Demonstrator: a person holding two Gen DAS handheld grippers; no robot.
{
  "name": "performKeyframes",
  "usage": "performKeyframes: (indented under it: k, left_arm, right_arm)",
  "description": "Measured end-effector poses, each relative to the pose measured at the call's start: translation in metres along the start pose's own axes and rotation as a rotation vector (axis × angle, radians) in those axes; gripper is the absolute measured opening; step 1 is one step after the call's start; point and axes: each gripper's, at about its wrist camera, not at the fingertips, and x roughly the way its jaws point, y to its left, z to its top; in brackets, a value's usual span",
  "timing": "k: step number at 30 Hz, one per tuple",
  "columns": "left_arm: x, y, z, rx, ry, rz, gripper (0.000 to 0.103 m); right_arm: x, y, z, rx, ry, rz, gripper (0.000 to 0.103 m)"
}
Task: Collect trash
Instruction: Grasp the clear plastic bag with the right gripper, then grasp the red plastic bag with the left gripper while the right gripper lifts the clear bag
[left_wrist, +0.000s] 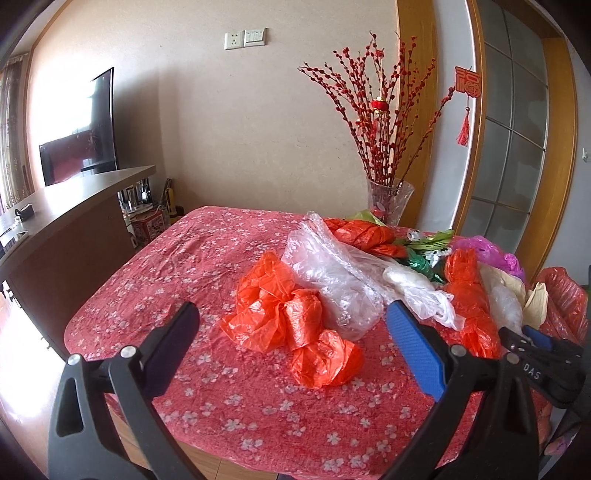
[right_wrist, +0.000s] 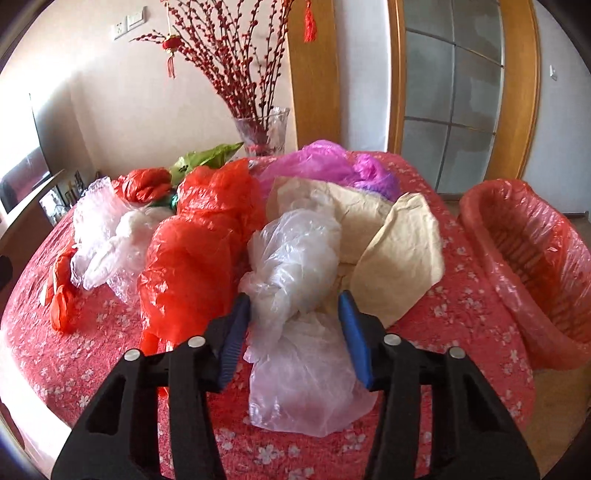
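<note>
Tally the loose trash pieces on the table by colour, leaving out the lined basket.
Orange plastic bags: 3
Clear or whitish plastic bags: 3
Green wrappers: 2
Purple plastic bag: 1
Beige paper: 1
Total: 10, though overlaps in the pile make some splits between pieces uncertain.

Crumpled plastic bags (right_wrist: 199, 258) litter the red floral-clothed table (left_wrist: 166, 295).

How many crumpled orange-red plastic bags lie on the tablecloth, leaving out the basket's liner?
3: a small orange-red plastic bag at the left edge, a knotted orange-red bag at the back, a large orange-red bag mid-pile. Others may hide under the heap.
</note>
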Motion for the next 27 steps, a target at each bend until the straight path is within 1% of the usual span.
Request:
performKeyframes:
  k: [3,5,7,8,9,11,15,17,20,23,27]
  left_arm:
    - [0.002,-0.007,0.000,0.012,0.007,-0.020,0.095]
    - [0.003,-0.014,0.000,0.021,0.015,-0.045,0.093]
    - [0.003,-0.021,0.000,0.033,0.018,-0.068,0.089]
    - [0.003,-0.026,0.001,0.041,0.020,-0.082,0.086]
    - [0.002,-0.030,0.001,0.047,0.021,-0.095,0.083]
    - [0.001,-0.040,0.002,0.064,0.022,-0.133,0.080]
    - [-0.002,-0.066,0.005,0.091,0.027,-0.217,0.076]
    - [-0.003,-0.082,0.005,0.107,0.032,-0.261,0.073]
    - [0.000,-0.108,0.001,0.141,0.049,-0.313,0.065]
    - [0.008,-0.134,-0.008,0.185,0.082,-0.334,0.060]
    - [0.025,-0.161,-0.023,0.249,0.132,-0.304,0.058]
  right_arm:
    - [0.003,0.003,-0.001,-0.016,0.009,0.008,0.045]
    - [0.006,0.005,-0.003,-0.023,0.016,0.020,0.036]
    - [0.006,0.006,-0.004,-0.023,0.016,0.040,0.027]
    - [0.004,0.004,-0.004,-0.020,0.014,0.047,0.026]
    - [-0.001,0.003,-0.004,-0.015,0.009,0.057,0.025]
    - [-0.013,-0.002,-0.005,-0.002,-0.021,0.071,0.025]
    - [-0.043,-0.014,-0.003,0.021,-0.083,0.079,0.025]
    - [-0.056,-0.022,-0.005,0.034,-0.108,0.068,0.025]
    - [-0.067,-0.040,-0.009,0.064,-0.126,0.034,0.025]
    - [-0.076,-0.062,-0.016,0.099,-0.127,-0.003,0.025]
    - [-0.083,-0.083,-0.022,0.148,-0.128,-0.033,0.026]
